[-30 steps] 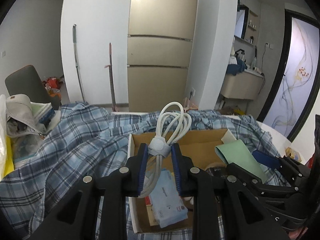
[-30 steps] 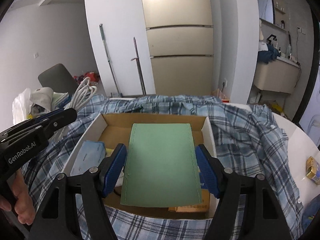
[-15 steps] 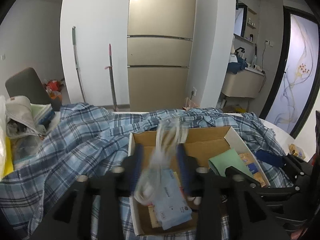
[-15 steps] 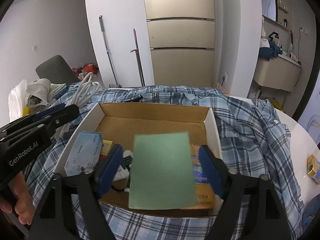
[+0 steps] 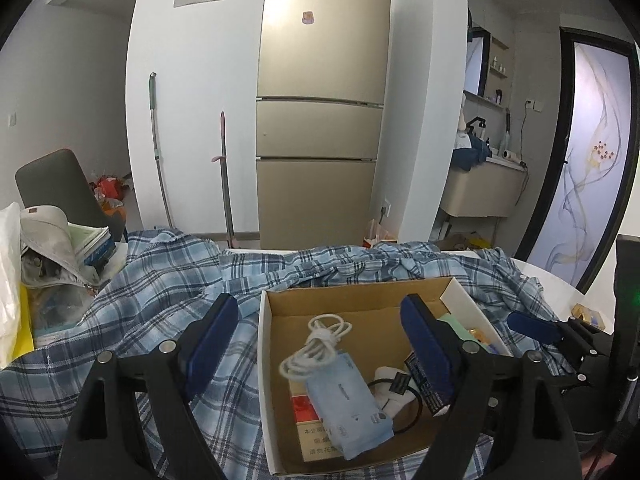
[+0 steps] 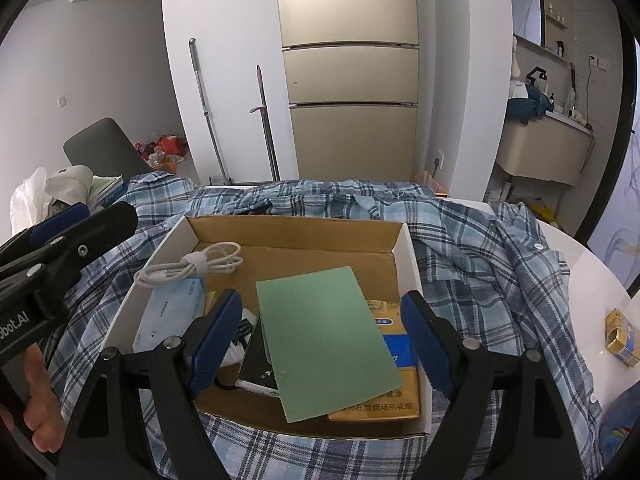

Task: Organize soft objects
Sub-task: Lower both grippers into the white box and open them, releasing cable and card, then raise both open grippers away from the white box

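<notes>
A cardboard box [image 5: 272,360] [image 6: 410,256] sits on a blue plaid shirt [image 5: 152,300] [image 6: 480,248]. A coiled white cable [image 5: 320,340] [image 6: 192,266] lies in the box, resting on a blue tissue pack [image 5: 344,400] [image 6: 168,312]. A green sheet [image 6: 324,340] lies tilted on a yellow carton [image 6: 400,380]. My left gripper [image 5: 320,344] is open and empty above the box. My right gripper [image 6: 322,336] is open and empty above the green sheet.
A grey bag with books [image 5: 52,248] lies at the left on the table. A small yellow box [image 6: 622,336] sits on the white table [image 6: 592,280] at the right. A grey chair [image 5: 56,184], two mops and a fridge [image 5: 320,120] stand behind.
The left gripper opened and dropped the white cable into the box. The right gripper opened and released the green sheet, which fell onto the items in the box.
</notes>
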`<action>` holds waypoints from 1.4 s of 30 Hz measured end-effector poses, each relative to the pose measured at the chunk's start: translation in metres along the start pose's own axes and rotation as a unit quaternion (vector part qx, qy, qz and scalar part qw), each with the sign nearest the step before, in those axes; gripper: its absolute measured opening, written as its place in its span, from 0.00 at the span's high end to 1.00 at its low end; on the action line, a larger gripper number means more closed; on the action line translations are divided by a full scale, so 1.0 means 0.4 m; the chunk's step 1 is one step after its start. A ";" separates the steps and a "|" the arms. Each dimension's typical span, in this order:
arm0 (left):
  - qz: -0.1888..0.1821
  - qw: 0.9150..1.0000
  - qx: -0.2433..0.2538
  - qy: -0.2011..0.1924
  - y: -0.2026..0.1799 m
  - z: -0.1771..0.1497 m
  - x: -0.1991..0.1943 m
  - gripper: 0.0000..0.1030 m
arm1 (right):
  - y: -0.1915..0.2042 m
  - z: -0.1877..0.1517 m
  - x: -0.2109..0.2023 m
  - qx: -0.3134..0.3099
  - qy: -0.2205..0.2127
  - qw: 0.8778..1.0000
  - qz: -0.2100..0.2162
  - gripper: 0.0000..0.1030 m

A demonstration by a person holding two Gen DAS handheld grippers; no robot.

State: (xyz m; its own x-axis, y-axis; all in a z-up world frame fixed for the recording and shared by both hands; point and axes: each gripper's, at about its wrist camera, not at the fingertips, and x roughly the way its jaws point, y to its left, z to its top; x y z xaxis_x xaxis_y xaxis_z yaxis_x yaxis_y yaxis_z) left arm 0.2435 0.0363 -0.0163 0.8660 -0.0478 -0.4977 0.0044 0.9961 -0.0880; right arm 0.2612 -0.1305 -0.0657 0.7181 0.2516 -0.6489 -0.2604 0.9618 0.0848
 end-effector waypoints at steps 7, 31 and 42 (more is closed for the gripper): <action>0.001 0.999 0.004 -0.039 -0.011 0.020 -0.057 0.17 | -0.010 0.020 -0.042 0.003 -0.032 0.999 -0.018 0.22; -0.017 0.979 0.034 -0.201 -0.111 0.128 -0.463 0.00 | -0.048 0.109 -0.391 0.009 -0.177 0.983 -0.050 0.00; -0.013 0.969 0.041 -0.243 -0.108 0.084 -0.638 0.00 | -0.014 0.059 -0.569 -0.012 -0.247 0.968 -0.045 0.00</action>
State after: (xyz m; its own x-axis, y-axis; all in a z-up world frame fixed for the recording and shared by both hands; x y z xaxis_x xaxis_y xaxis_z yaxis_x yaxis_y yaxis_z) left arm 0.0393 0.0079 0.1434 0.9982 -0.0524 -0.0287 0.0520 0.9985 -0.0157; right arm 0.1145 -0.1908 0.0992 0.9580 0.1932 -0.2121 -0.1926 0.9810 0.0237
